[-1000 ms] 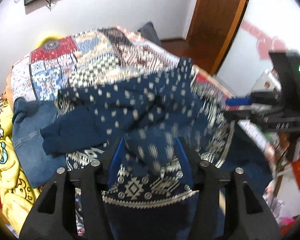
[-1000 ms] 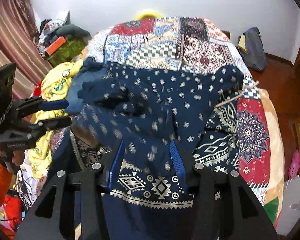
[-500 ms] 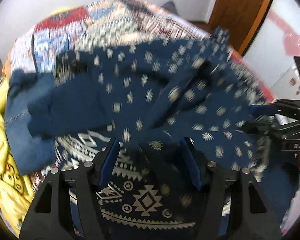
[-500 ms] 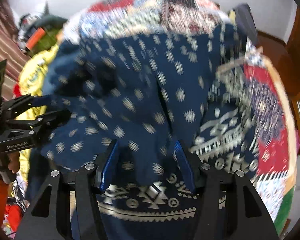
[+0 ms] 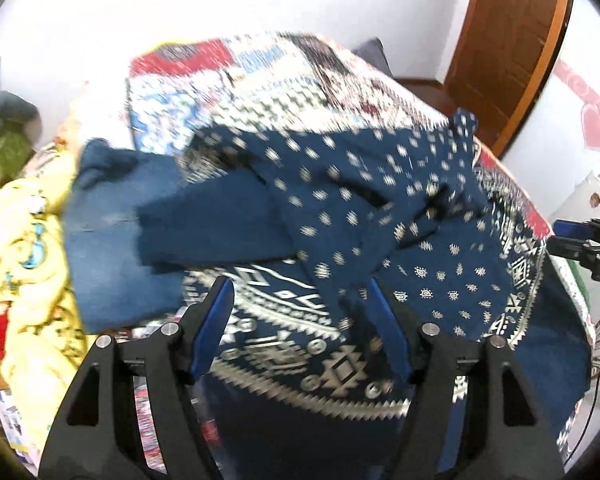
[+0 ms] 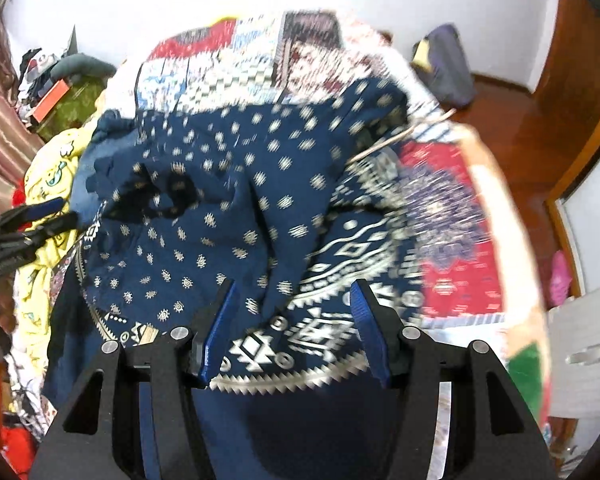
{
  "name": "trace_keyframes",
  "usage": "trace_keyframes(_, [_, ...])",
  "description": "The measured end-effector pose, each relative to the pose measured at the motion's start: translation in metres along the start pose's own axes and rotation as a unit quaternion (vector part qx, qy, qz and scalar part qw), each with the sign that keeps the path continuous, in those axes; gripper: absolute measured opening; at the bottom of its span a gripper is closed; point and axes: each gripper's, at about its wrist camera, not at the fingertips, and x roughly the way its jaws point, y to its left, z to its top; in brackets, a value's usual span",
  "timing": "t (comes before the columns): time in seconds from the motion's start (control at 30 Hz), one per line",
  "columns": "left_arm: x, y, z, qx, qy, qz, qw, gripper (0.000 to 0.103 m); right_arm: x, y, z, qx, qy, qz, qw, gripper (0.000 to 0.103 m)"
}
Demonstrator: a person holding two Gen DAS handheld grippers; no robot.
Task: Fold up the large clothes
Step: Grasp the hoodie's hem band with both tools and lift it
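Both the left gripper [image 5: 302, 312] and right gripper [image 6: 292, 320] have just spread their jaws, gripping nothing; the freed navy white-dotted garment [image 5: 340, 200] risks slumping into creases on the patchwork-covered bed [image 5: 260, 76].

open left tongs [image 5: 302, 304] above navy patterned garment [image 5: 380, 200].

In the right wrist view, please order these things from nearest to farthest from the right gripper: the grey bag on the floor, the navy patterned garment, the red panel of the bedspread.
1. Navy patterned garment: between the right gripper's fingers.
2. Red panel of the bedspread: to the right.
3. Grey bag: far right, on the floor by the wall.
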Motion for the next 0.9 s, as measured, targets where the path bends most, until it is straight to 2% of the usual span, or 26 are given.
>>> trace_keyframes(0.13, [-0.029,0.021,-0.002,-0.009,-0.015,0.012,0.9998,0.068,-0.027,-0.009,-0.009,0.005,-0.022,-0.013,1.0,0.054])
trace_keyframes(0.3, [-0.049,0.049,-0.034,-0.031,-0.003,0.011,0.9994,0.069,-0.046,-0.022,-0.029,0.016,-0.026,-0.023,0.999,0.056])
trace_keyframes(0.4, [-0.042,0.058,-0.059,-0.05,0.029,-0.007,0.9983,0.069,-0.05,-0.029,-0.045,0.027,-0.021,-0.024,0.999,0.056])
trace_keyframes(0.5, [-0.03,0.062,-0.085,-0.067,0.058,-0.024,0.9958,0.069,-0.048,-0.043,-0.066,0.071,-0.016,-0.009,0.997,0.056])
trace_keyframes(0.6, [-0.017,0.064,-0.114,-0.092,0.088,-0.051,0.9906,0.069,-0.04,-0.054,-0.088,0.113,-0.004,0.012,0.994,0.056])
trace_keyframes(0.73, [-0.005,0.063,-0.147,-0.123,0.119,-0.091,0.981,0.068,-0.027,-0.055,-0.114,0.133,0.015,0.034,0.99,0.056])
trace_keyframes(0.77, [-0.004,0.063,-0.153,-0.131,0.122,-0.1,0.9786,0.068,-0.023,-0.054,-0.12,0.134,0.022,0.039,0.99,0.056])
trace_keyframes(0.9, [-0.002,0.058,-0.168,-0.143,0.132,-0.137,0.9712,0.049,-0.02,-0.046,-0.132,0.117,0.016,0.034,0.992,0.056])
